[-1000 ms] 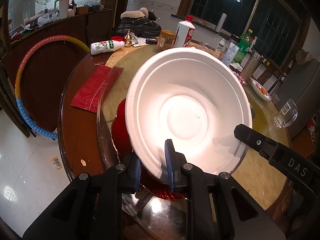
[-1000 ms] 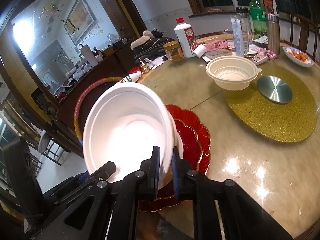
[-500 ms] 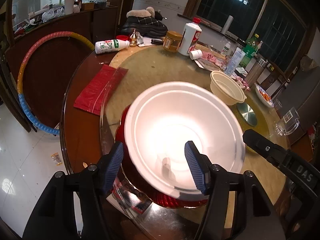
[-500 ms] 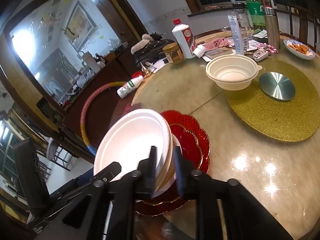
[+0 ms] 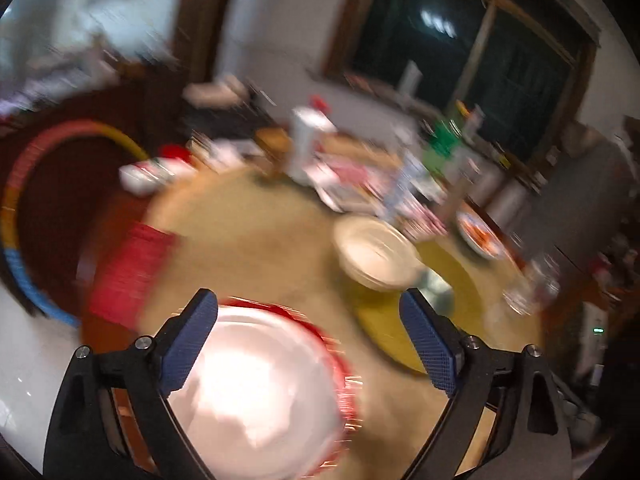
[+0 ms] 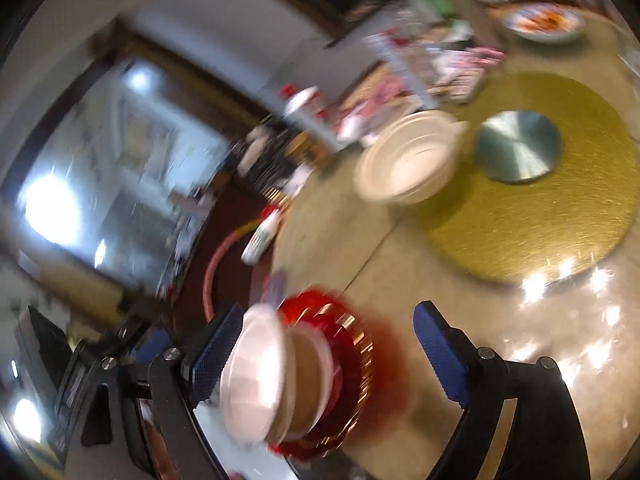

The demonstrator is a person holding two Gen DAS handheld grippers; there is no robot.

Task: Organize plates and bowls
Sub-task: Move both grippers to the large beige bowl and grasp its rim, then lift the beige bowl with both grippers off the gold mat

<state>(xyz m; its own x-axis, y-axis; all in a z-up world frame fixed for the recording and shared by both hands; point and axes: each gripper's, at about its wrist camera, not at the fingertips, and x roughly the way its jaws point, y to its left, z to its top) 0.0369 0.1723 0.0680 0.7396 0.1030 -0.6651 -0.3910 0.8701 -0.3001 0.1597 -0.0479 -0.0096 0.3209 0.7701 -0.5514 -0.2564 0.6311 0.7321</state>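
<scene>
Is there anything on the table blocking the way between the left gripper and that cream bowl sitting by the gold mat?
Nothing visible does. The left gripper is open, and only bare tabletop lies between it and the cream bowl. The picture is blurred, so small items could be missed.

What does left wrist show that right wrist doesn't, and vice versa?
Left wrist only: the dark window, the whole hoop and a red mat.
Right wrist only: the metal disc, clear on the gold mat, and the bowl stack from the side, white layers on red plates.
Both: open tongs, the stack, the lone white bowl, the food dish. Both are motion-blurred.
</scene>
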